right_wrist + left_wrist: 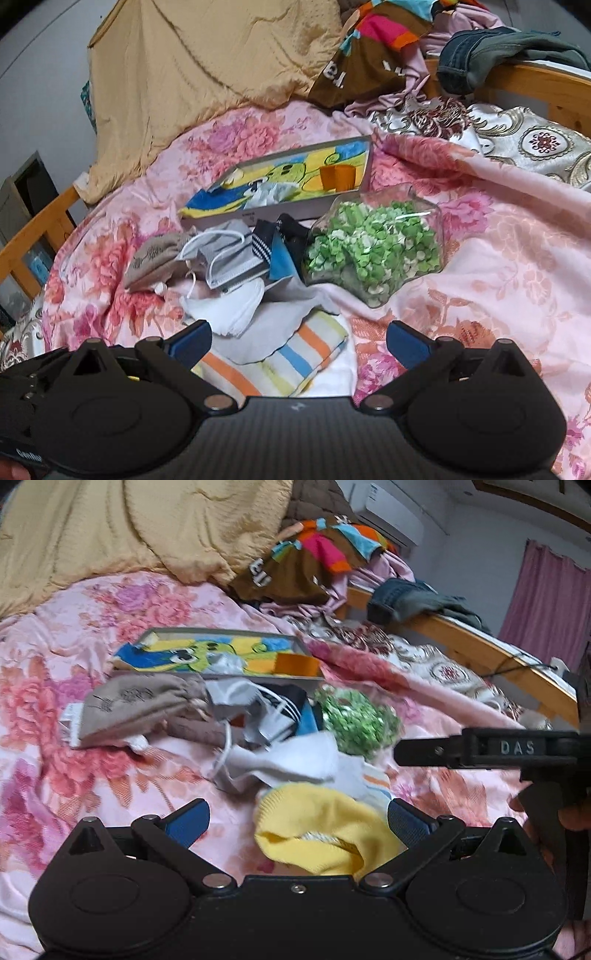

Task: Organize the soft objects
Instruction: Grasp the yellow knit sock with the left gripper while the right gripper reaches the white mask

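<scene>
A yellow sock (314,834) lies on the pink floral bedspread (74,775) between the fingers of my left gripper (297,823), which is open and not clamping it. Behind it is a heap: white cloth (295,760), a grey face mask (229,258), a beige pouch (140,709) and a black striped sock (264,243). My right gripper (299,343) is open over a striped cloth (284,362). The right gripper's body (480,749) shows at the right of the left wrist view. A shallow box (258,218) holds a cartoon towel (288,177).
A clear star-shaped jar of green paper stars (373,251) lies right of the heap. An orange cup (336,177) sits in the box. A tan quilt (129,528), a clothes pile (314,557) and jeans (410,598) on the wooden bed rail (480,650) lie behind.
</scene>
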`<state>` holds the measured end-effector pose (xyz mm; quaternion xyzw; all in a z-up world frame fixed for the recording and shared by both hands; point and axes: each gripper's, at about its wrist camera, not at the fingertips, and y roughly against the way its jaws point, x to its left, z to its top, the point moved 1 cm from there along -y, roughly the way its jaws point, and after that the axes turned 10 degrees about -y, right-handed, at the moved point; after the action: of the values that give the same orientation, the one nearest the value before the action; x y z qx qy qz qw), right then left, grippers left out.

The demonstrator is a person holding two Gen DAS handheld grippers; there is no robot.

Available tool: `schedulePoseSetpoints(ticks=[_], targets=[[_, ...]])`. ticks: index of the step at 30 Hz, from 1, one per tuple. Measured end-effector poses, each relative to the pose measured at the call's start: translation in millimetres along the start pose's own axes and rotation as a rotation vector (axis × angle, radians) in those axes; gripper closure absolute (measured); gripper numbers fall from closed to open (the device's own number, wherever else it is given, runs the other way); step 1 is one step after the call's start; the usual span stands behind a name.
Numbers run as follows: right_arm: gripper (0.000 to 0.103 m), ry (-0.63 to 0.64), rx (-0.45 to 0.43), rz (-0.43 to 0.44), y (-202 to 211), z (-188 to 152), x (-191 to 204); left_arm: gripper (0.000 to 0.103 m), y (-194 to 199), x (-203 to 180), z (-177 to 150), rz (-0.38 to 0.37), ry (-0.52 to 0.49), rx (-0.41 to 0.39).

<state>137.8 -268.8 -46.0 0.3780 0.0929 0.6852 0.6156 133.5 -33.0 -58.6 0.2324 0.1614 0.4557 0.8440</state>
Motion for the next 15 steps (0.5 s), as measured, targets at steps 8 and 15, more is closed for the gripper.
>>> schedulePoseSetpoints(ticks=[8,15], targets=[[0.0,0.066,0.028,0.016,-21,-2,12,0.001,-25,-5,-10,-0.061,0.015,0.026],[0.0,0.108,0.015,0.089,-42,7,24,0.001,-40,-14,-13,-0.079,-0.004,0.001]])
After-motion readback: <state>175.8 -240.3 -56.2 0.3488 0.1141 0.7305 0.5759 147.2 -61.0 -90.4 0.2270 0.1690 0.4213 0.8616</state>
